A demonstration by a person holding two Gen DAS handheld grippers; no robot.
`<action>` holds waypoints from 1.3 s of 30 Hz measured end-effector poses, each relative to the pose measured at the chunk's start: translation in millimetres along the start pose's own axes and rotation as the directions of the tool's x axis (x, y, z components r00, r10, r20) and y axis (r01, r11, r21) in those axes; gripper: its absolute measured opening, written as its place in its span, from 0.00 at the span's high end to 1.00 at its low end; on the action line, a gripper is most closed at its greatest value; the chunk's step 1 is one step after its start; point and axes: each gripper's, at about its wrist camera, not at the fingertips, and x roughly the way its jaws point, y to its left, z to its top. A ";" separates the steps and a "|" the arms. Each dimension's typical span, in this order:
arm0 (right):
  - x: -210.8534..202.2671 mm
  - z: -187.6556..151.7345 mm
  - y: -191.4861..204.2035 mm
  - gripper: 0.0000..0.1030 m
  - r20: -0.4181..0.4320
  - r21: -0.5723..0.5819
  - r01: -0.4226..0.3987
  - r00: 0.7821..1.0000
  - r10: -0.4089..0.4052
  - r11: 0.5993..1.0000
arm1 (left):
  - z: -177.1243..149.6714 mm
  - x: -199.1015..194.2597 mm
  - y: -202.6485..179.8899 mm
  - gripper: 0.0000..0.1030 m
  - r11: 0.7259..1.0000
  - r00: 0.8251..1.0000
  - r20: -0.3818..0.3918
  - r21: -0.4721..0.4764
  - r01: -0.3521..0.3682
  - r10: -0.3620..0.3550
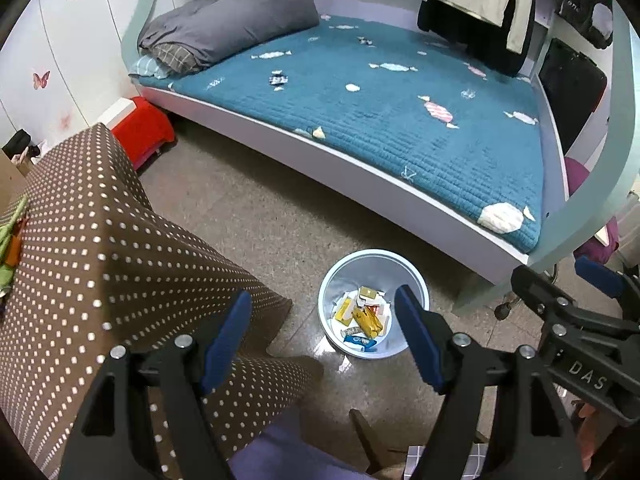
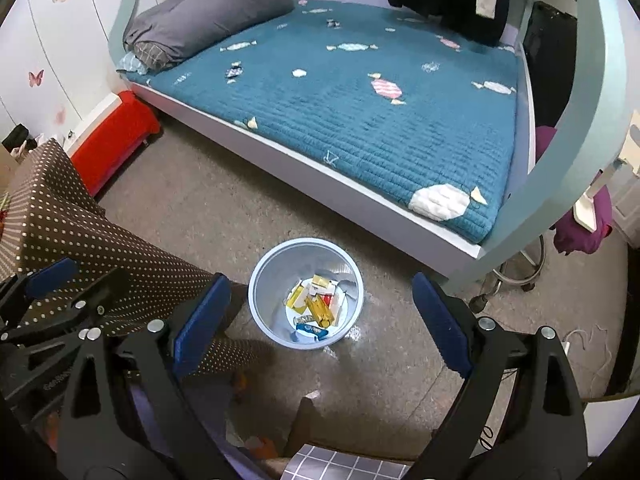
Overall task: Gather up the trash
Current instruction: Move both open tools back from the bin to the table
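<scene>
My left gripper (image 1: 320, 336) stood with its jaws apart and nothing between them, above the floor. My right gripper (image 2: 320, 316) gaped wider, likewise empty. Below both sat the pale blue bin (image 2: 262, 280) on the grey floor (image 2: 192, 208), holding yellow, white and blue wrappers (image 2: 316, 308). The brown dotted cloth (image 1: 100, 240) hung beside it on the left; the bed with the teal quilt (image 2: 360, 120) lay beyond.

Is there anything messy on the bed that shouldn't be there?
Yes. A small crumpled wrapper lies loose on the teal bed cover, near the grey duvet. Unlike the flat printed candy shapes, it looks like real trash. The bin stands upright.
</scene>
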 end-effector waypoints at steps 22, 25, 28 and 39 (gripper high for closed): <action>-57.9 6.8 75.0 0.12 0.104 -0.124 -0.034 0.994 0.047 0.992 | -16.8 -72.8 64.1 0.29 0.992 0.991 0.115 -0.113 -0.048 0.061; -61.9 7.0 92.8 0.12 0.109 -0.154 -0.049 0.992 0.066 0.987 | -21.7 -80.2 79.1 0.29 0.988 0.989 0.122 -0.140 -0.062 0.079; -65.5 6.8 110.6 0.12 0.112 -0.181 -0.062 0.990 0.083 0.982 | -26.3 -86.3 95.4 0.29 0.983 0.988 0.124 -0.170 -0.075 0.097; -68.9 2.6 181.0 0.12 0.090 -0.296 -0.126 0.983 0.159 0.947 | -46.8 -105.3 160.1 0.29 0.949 0.978 0.114 -0.282 -0.138 0.176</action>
